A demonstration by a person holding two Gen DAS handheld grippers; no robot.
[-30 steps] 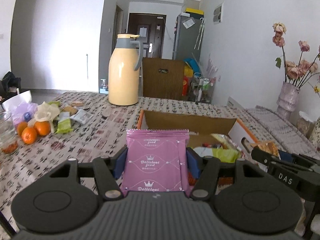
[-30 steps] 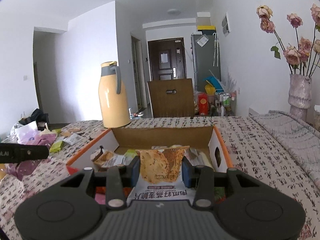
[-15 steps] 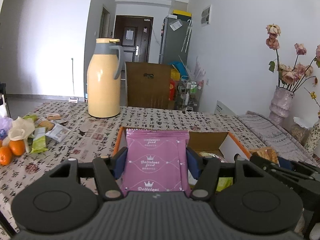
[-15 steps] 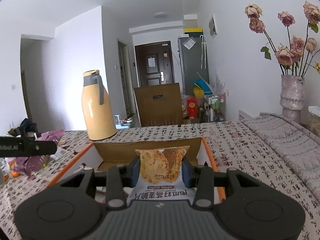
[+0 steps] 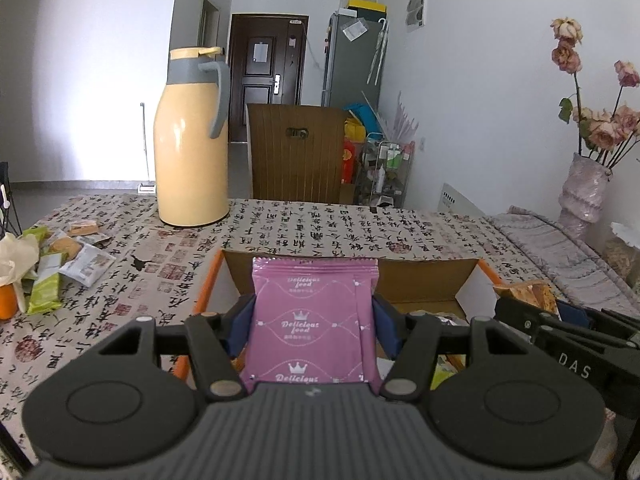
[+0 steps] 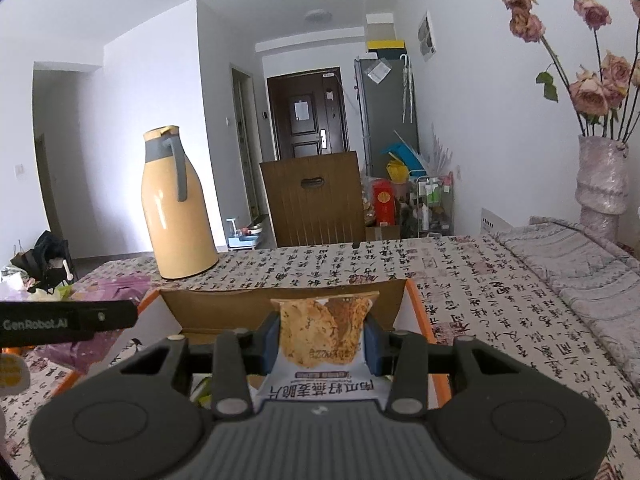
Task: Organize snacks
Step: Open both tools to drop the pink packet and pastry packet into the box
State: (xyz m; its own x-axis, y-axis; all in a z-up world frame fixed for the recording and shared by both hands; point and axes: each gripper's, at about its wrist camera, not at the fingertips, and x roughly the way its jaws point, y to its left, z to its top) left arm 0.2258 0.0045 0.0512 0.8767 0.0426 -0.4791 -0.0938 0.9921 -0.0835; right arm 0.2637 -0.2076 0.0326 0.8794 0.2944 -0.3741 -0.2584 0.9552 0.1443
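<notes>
- Your left gripper (image 5: 315, 322) is clamped on a flat pink foil snack packet (image 5: 314, 320) printed with crowns and "Delicious food"; the blue pads press on its two side edges and the packet stands upright between them.
- Your right gripper (image 6: 323, 338) is closed much narrower, on a white snack pouch (image 6: 322, 336) with a picture of a golden oat crisp; the pouch is upside down, its printed characters inverted.
- Both packets hang above the open brown cardboard box with orange edges (image 5: 424, 280), which sits on the table covered by a calligraphy-print cloth (image 5: 320, 224); a few wrappers lie inside it, partly hidden by the grippers.
- From the left wrist view, the right gripper's black arm and its pouch show at the right edge, just beside the box's right wall.
- More loose snack packets (image 5: 60, 256), green and white, lie on the cloth well to the left of the box, near an orange fruit (image 5: 7, 301).
- A tall cream-yellow thermos jug with a grey handle (image 5: 191, 136) stands at the table's far edge, beyond the box and apart from it.
- A pale wrapped vase of dried pink roses (image 6: 602, 172) stands on the right.
</notes>
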